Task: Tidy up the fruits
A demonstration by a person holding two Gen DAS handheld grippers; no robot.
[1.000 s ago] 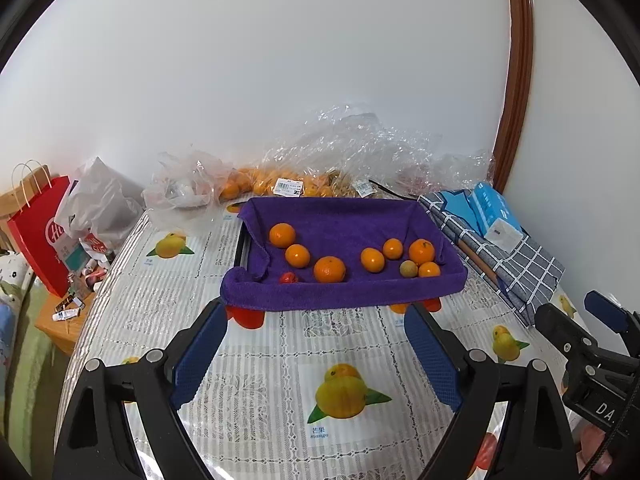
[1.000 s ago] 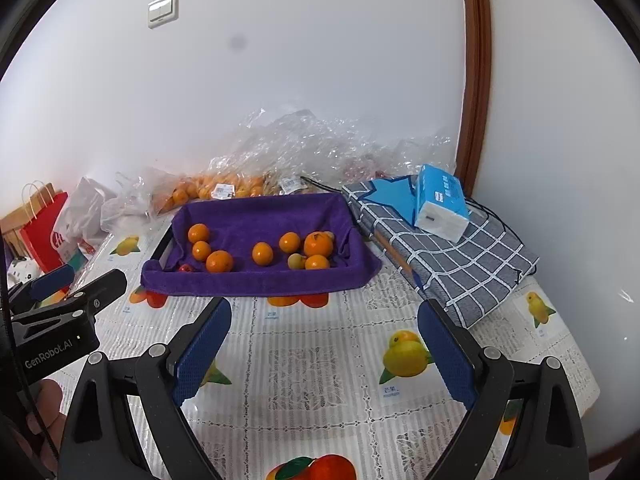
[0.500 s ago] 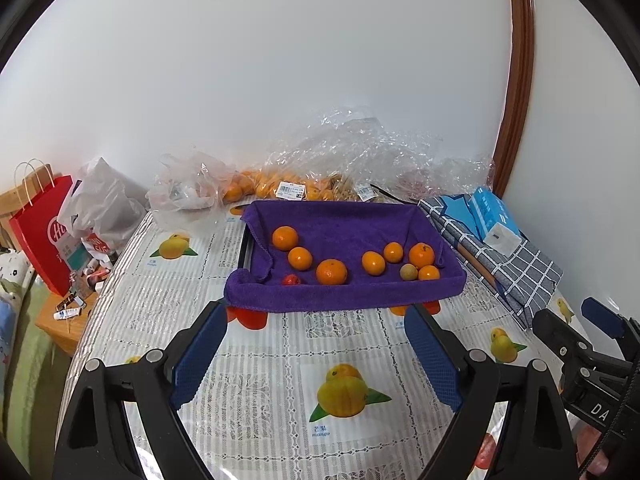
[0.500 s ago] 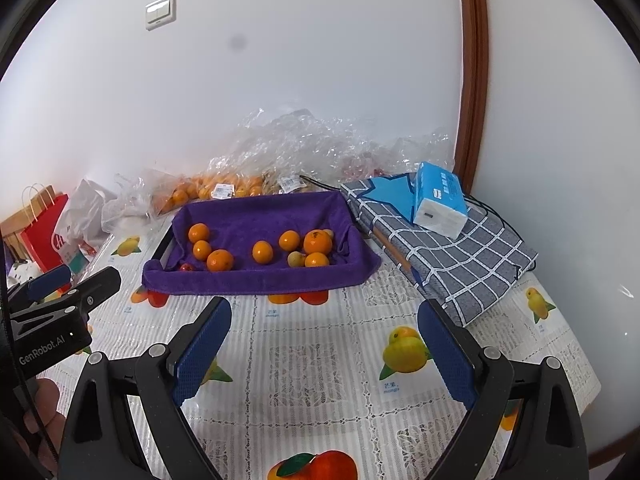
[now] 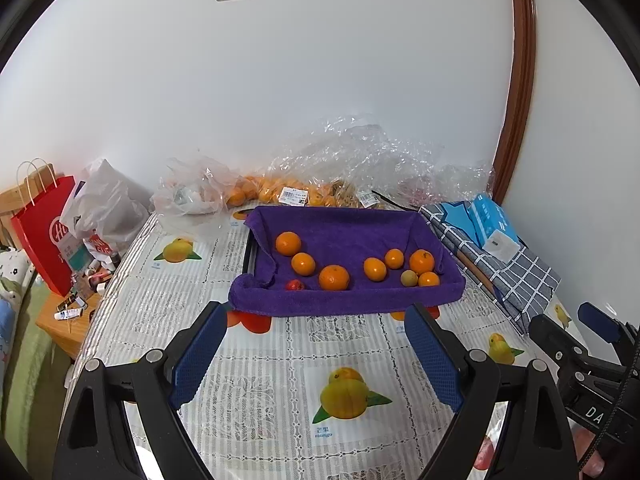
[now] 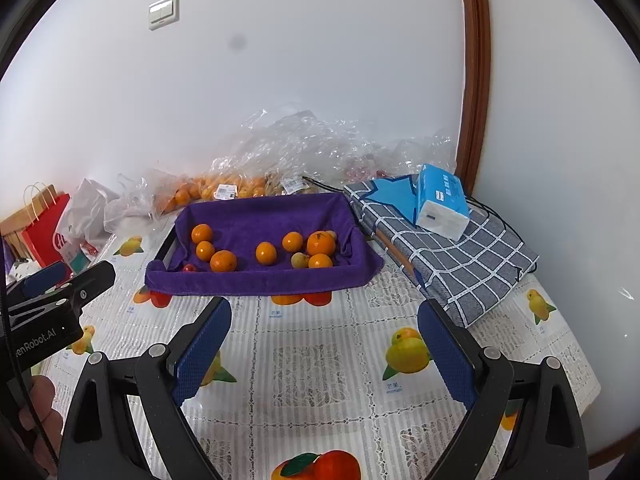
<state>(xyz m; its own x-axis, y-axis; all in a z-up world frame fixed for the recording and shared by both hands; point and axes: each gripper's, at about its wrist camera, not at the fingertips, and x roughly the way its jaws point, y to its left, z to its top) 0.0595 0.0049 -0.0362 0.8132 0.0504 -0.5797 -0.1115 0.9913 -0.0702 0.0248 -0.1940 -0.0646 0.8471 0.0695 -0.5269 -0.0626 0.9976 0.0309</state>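
A tray lined with a purple towel (image 5: 348, 224) (image 6: 264, 216) sits mid-table and holds several oranges, such as one at the left (image 5: 288, 243) (image 6: 201, 233). A small red fruit (image 5: 295, 285) (image 6: 189, 267) lies at its front left, and a pale yellowish fruit (image 5: 409, 278) (image 6: 299, 260) at the right among oranges. My left gripper (image 5: 316, 354) hovers open over the tablecloth, short of the tray, with nothing between its blue pads. My right gripper (image 6: 324, 350) is likewise open and empty in front of the tray.
Clear plastic bags of oranges (image 5: 276, 194) (image 6: 224, 190) lie behind the tray against the wall. A checked folded cloth (image 6: 452, 248) with a blue tissue pack (image 6: 440, 200) sits right. A red paper bag (image 5: 44, 232) and grey bag stand left, off the table's edge.
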